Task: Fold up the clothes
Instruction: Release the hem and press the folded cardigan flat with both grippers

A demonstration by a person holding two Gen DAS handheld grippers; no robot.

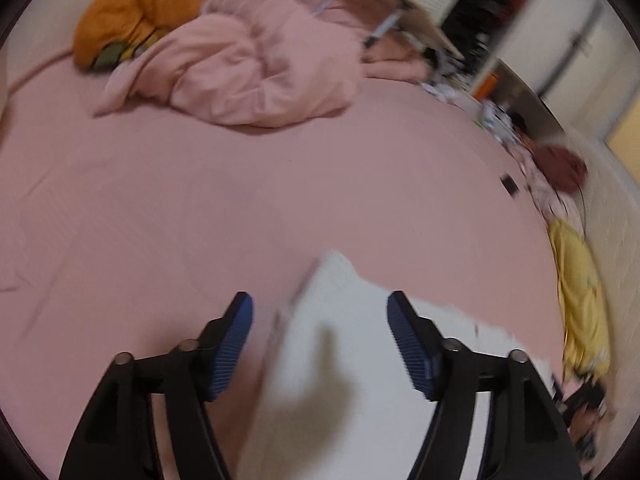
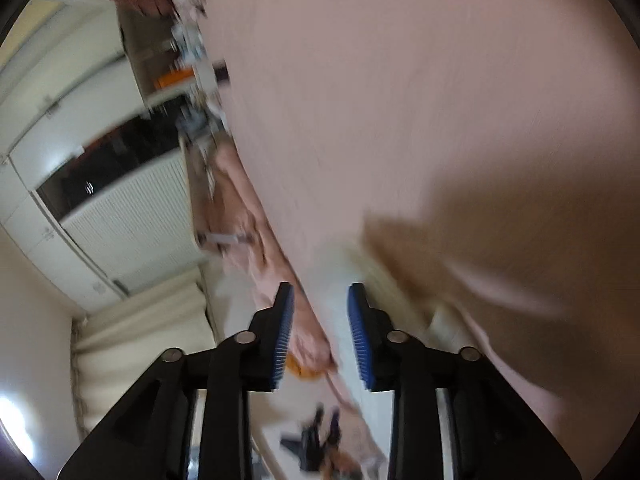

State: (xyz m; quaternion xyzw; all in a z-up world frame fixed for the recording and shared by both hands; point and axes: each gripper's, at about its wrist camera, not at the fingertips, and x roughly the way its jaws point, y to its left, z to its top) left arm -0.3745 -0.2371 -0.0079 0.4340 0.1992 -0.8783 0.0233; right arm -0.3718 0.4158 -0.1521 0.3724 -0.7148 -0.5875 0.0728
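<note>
White garment is seen lying on the pink bed, well apart from the crumpled pink blanket. Left hand-held gripper is held wide open above the garment, nothing gripped. Right hand-held gripper is partly open, empty. Both views are blurred.

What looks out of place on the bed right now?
The white garment lies crumpled under the open left gripper, not flat. A pink blanket is heaped at the far side, and a yellow garment sits bunched at the bed's edge.
</note>
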